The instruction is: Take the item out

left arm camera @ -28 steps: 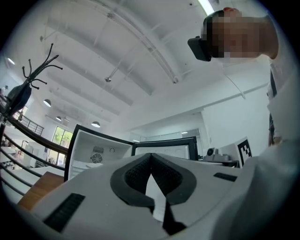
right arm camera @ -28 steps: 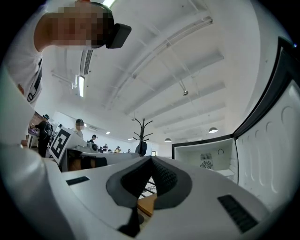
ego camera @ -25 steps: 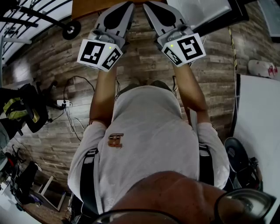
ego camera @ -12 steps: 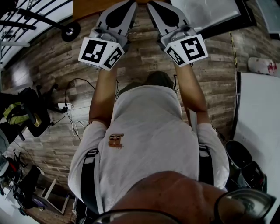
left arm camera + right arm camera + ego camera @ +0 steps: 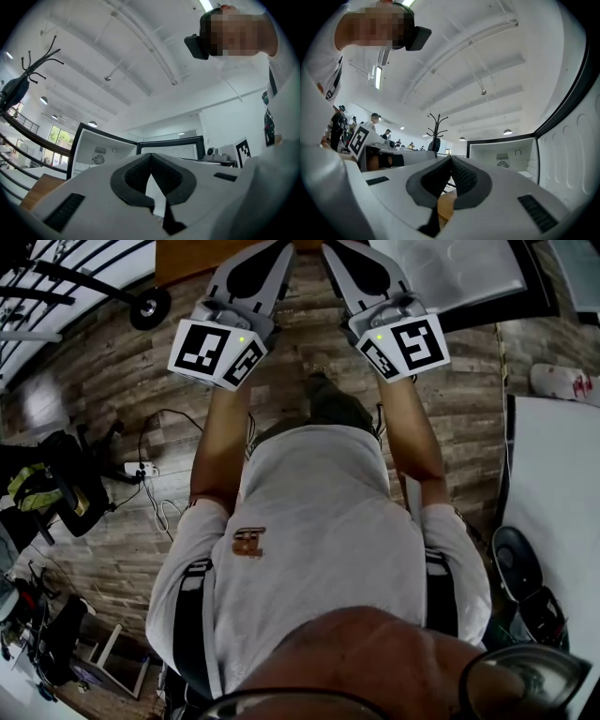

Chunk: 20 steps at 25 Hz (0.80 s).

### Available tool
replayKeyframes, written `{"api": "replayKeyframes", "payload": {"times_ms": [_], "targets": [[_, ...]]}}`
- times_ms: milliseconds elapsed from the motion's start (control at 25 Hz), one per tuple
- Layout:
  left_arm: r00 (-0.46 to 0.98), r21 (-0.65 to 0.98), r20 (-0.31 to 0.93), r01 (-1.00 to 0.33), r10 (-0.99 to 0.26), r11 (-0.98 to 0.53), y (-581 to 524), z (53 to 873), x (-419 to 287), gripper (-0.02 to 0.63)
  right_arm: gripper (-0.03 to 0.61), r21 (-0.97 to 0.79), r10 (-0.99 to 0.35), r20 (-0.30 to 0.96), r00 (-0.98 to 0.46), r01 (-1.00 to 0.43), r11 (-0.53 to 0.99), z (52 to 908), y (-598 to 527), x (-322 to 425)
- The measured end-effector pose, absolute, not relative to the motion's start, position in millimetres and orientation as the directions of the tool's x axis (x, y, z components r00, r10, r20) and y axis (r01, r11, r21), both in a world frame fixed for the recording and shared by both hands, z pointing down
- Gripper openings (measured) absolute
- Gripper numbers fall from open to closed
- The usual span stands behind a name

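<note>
Two grippers ride high in the head view, you holding them out ahead of your white shirt (image 5: 319, 549): left gripper (image 5: 272, 254) and right gripper (image 5: 336, 251) lean toward each other, noses near but apart at the top edge, each marker cube (image 5: 216, 354) facing the camera. Below them, plank floor (image 5: 112, 399), a power strip with cable (image 5: 138, 465) at left, a wooden surface (image 5: 187, 254) just beside the left gripper's nose. Left gripper view: camera tilted up at the ceiling; the dark ribbed pads (image 5: 140, 173) are pressed together at the tip, with nothing between them. Past them stands an open white cabinet with a black frame (image 5: 101, 150), fan grille on its back wall; a coat stand (image 5: 28, 70) is at far left. Right gripper view: same upward tilt; its pads (image 5: 464, 176) also meet at the tip around nothing, wood tone showing in the slit below. The open white cabinet fills the right side, and people (image 5: 372, 119) stand far off at left. The item to take out cannot be made out in any view.
</note>
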State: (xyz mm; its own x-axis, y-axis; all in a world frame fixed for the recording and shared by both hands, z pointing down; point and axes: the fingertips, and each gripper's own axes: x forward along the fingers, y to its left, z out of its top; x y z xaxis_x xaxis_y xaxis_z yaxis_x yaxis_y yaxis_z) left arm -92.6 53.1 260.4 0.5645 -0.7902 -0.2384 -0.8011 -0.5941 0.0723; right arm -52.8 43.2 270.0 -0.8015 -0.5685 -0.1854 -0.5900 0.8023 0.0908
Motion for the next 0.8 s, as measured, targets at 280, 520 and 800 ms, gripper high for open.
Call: {"api": "replayKeyframes", "payload": {"times_ms": [280, 520, 800], "targets": [[0.562, 0.050, -0.239, -0.807, -0.791, -0.589, 16, 265, -91, 0.018, 0.032, 0.104, -0.569, -0.194, -0.799, -0.594, 0.798, 276, 2, -50], [0.554, 0.046, -0.236, -0.814, -0.798, -0.579, -40, 269, -91, 0.018, 0.032, 0.120, -0.567, -0.189, -0.802, -0.592, 0.797, 279, -51, -48], [0.545, 0.041, -0.225, -0.823, -0.807, -0.567, -113, 269, -80, 0.018, 0.032, 0.160, -0.569, -0.183, -0.801, -0.596, 0.787, 275, -122, -42]]}}
